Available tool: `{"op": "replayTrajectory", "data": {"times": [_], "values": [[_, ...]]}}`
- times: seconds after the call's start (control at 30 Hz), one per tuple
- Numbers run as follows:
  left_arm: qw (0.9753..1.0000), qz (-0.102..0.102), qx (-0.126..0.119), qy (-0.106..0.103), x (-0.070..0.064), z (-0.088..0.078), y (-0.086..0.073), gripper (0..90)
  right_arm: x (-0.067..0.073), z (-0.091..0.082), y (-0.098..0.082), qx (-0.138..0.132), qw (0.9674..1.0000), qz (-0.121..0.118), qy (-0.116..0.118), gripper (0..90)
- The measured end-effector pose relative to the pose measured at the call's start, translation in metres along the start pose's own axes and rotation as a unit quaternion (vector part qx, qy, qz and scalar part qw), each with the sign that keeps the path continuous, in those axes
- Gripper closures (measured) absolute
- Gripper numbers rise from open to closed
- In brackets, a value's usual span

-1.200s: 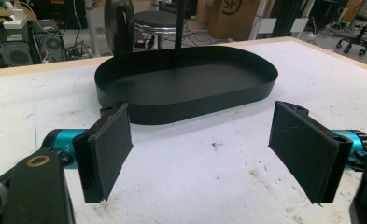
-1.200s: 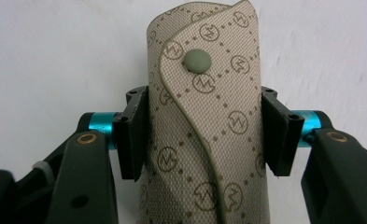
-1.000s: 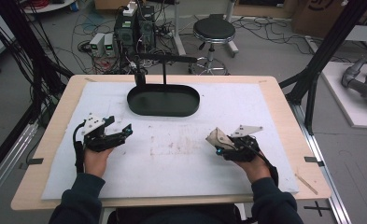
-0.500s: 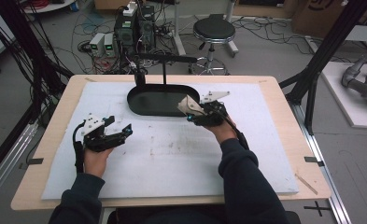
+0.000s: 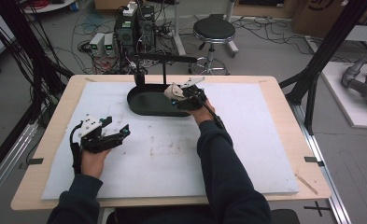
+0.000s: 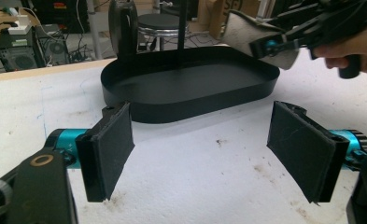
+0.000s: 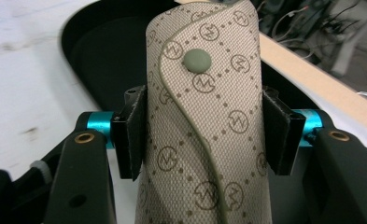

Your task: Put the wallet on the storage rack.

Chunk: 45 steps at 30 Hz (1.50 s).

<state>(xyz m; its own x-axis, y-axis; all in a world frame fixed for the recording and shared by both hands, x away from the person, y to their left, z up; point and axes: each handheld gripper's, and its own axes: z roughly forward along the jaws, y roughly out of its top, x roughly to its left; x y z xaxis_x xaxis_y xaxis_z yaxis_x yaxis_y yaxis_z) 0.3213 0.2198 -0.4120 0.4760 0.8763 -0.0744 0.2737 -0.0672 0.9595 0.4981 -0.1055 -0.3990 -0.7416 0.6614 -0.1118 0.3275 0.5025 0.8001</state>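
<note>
My right gripper (image 5: 178, 93) hovers over the right part of a black oval tray (image 5: 139, 110) at the back of the white mat. It is shut on a beige patterned pouch (image 7: 202, 116) with a round snap, held upright. Both pads press on the pouch's sides, though the jaws have just been opening slightly. The pouch (image 5: 173, 90) sticks out past the jaws toward the tray's middle. My left gripper (image 5: 117, 126) rests low over the mat at the left, open, with nothing between its pads (image 6: 110, 149). Its view takes in the tray (image 6: 186, 105) and the pouch (image 6: 260, 39) above the tray's right rim.
A black stand (image 5: 165, 58) with a horizontal arm rises behind the tray, and a dark object (image 5: 139, 77) hangs from it at the tray's left end. The white mat (image 5: 172, 154) covers most of the wooden table (image 5: 291, 121). A stool (image 5: 214, 30) and cables lie beyond.
My right hand has carried the pouch from the right front of the mat back and leftward to above the tray. The left hand has stayed put.
</note>
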Motion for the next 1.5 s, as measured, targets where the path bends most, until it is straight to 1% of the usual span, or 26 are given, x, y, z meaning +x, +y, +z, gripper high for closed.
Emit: {"op": "replayTrajectory", "data": {"times": [0.13,0.2,0.37,0.47,0.5,0.57,0.6,0.63,0.67,0.73,0.8,0.87,0.93,0.97,1.0,1.07,1.1,1.13,1.2,1.23,1.27,1.3,1.33,1.37,1.4,1.5], "values": [[1.0000,-0.001,0.000,0.000,0.000,-0.001,0.000,22.7,-0.001,0.014,-0.002,0.014,0.9998,0.002,-0.010,41.0],[1.0000,-0.001,-0.001,-0.001,0.000,-0.001,-0.001,22.7,-0.002,0.019,-0.003,0.024,0.9995,0.010,-0.017,40.8],[1.0000,-0.004,-0.001,0.000,0.000,-0.001,-0.001,22.7,-0.006,0.029,-0.004,0.030,0.9989,0.018,-0.032,39.8],[1.0000,-0.004,0.000,0.001,0.000,-0.001,-0.001,22.7,-0.006,0.034,-0.001,0.036,0.9981,0.029,-0.041,38.2],[1.0000,-0.004,0.000,0.001,0.000,-0.001,-0.001,22.7,-0.006,0.036,0.000,0.038,0.9980,0.030,-0.040,37.2],[1.0000,-0.004,0.001,0.001,0.001,-0.001,-0.002,22.7,-0.003,0.039,0.002,0.024,0.9979,0.027,-0.053,32.9],[1.0000,-0.006,0.000,0.002,0.001,-0.002,-0.002,22.7,-0.001,0.040,0.003,0.016,0.9974,0.030,-0.064,28.4],[1.0000,-0.006,0.000,0.001,0.001,-0.002,-0.002,22.7,0.000,0.040,0.003,0.015,0.9972,0.029,-0.067,26.4],[1.0000,-0.005,0.001,0.001,0.001,-0.002,-0.002,22.7,0.001,0.039,0.003,0.019,0.9972,0.028,-0.067,24.9],[1.0000,-0.004,0.000,0.000,0.001,-0.002,-0.002,22.7,0.000,0.036,0.003,0.030,0.9976,0.025,-0.057,25.2],[1.0000,-0.005,0.000,0.000,0.001,-0.003,-0.003,22.7,-0.002,0.028,0.002,0.032,0.9981,0.023,-0.047,25.5],[1.0000,-0.005,0.000,0.000,0.001,-0.003,-0.003,22.7,-0.004,0.017,0.002,0.033,0.9984,0.027,-0.036,25.4],[1.0000,-0.005,0.000,0.000,0.001,-0.002,-0.003,22.7,-0.007,0.004,-0.002,0.022,0.9990,0.023,-0.032,25.8],[1.0000,-0.007,-0.001,0.000,0.001,-0.002,-0.003,22.7,-0.009,-0.003,-0.006,0.012,0.9992,0.024,-0.029,25.9],[1.0000,-0.007,-0.001,-0.001,0.001,-0.002,-0.003,22.7,-0.012,-0.010,-0.010,0.011,0.9991,0.034,-0.022,25.0],[1.0000,-0.009,0.001,-0.002,0.001,-0.002,-0.003,22.7,-0.018,-0.021,-0.018,0.032,0.9983,0.046,-0.017,20.5],[0.9999,-0.010,0.000,-0.002,0.000,-0.001,-0.003,22.7,-0.019,-0.027,-0.022,0.028,0.9985,0.045,-0.016,20.6],[0.9999,-0.011,0.000,-0.003,0.000,-0.001,-0.003,22.7,-0.021,-0.038,-0.029,0.021,0.9986,0.046,-0.014,20.6],[0.9999,-0.012,-0.003,-0.003,0.001,-0.001,-0.003,22.7,-0.025,-0.055,-0.040,0.017,0.9981,0.058,-0.014,20.5],[0.9999,-0.014,-0.002,-0.004,0.001,-0.001,-0.003,22.7,-0.026,-0.062,-0.046,0.009,0.9981,0.059,-0.013,20.4],[0.9999,-0.015,-0.002,-0.004,0.002,-0.001,-0.003,22.7,-0.028,-0.073,-0.053,0.015,0.9976,0.066,-0.015,20.1],[0.9998,-0.018,-0.002,-0.003,0.002,-0.001,-0.003,22.7,-0.028,-0.079,-0.059,0.014,0.9974,0.067,-0.023,20.1],[0.9998,-0.020,-0.002,-0.003,0.002,0.000,-0.003,22.7,-0.029,-0.091,-0.068,0.006,0.9976,0.064,-0.023,20.0],[0.9998,-0.020,-0.002,-0.003,0.002,0.000,-0.003,22.7,-0.029,-0.091,-0.068,0.006,0.9976,0.064,-0.023,20.0],[0.9998,-0.019,-0.003,-0.001,0.002,0.000,-0.002,22.7,-0.029,-0.109,-0.082,-0.001,0.9971,0.068,-0.033,20.0],[0.9999,-0.016,-0.004,-0.003,0.000,0.002,0.000,22.7,-0.027,-0.131,-0.102,-0.004,0.9969,0.064,-0.046,20.0]]}}
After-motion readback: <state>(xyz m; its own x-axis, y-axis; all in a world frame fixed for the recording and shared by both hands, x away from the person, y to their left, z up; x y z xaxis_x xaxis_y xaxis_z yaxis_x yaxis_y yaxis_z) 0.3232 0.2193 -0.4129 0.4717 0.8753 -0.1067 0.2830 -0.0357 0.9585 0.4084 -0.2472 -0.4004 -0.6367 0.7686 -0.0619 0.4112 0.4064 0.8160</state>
